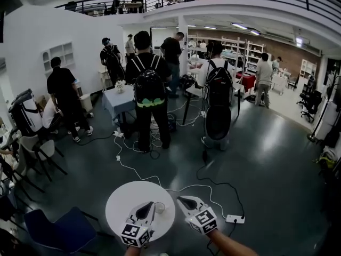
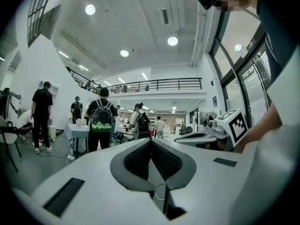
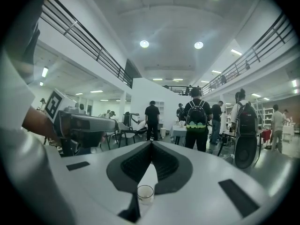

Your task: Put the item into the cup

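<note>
Round white table sits under both sets of jaws. Left gripper and right gripper: both pressed together, pinching nothing. The cup is just below the right jaws and looks empty. No item in sight, so I'd say everything's left. People stand well beyond the jaws, blocking nothing.

Clear cup upright on round white table.
</note>
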